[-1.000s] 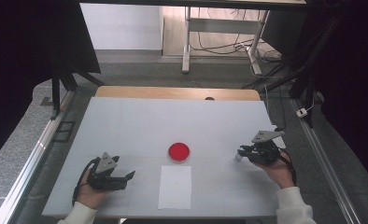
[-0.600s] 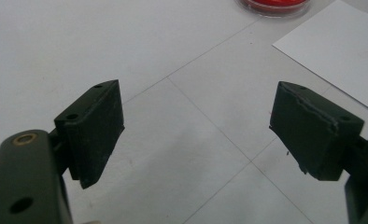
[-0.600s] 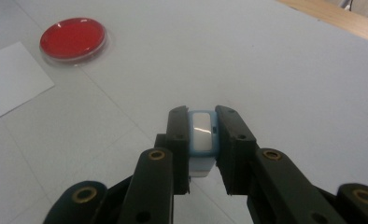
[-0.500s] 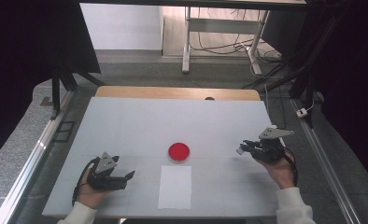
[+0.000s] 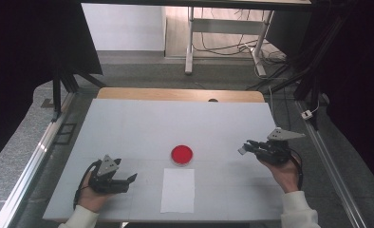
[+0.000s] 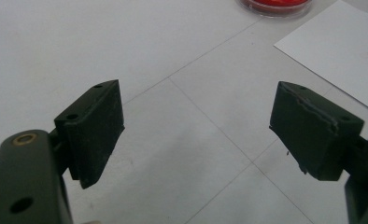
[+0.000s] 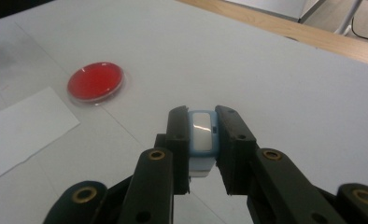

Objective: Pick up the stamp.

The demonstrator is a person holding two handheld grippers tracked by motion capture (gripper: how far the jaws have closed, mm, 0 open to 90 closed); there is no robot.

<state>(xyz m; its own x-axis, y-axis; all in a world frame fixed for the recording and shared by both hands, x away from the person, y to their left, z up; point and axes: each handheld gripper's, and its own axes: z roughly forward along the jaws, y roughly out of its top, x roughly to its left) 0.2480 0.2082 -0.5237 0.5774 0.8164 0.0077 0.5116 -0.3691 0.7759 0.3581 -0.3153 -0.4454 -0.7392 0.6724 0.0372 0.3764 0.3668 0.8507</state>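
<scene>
One small pale-blue block (image 7: 202,135), glossy white face, rounded corners

Here's the small light-blue block (image 7: 202,140), a rounded little piece with a pale, glossy face on top and a white lower part showing beneath it. It sits clamped between the two black jaws of the right claw (image 7: 201,122), pressed on both flanks, its long side running along the jaws and its glossy face turned up. From the high view it shows as a pale speck (image 5: 242,151) at the tip of the right claw (image 5: 244,148), held off the white desk (image 5: 128,123). Taking the red dish (image 5: 182,154) as the mark, the block hangs well to the dish's right, at about the same depth on the desk.
</scene>
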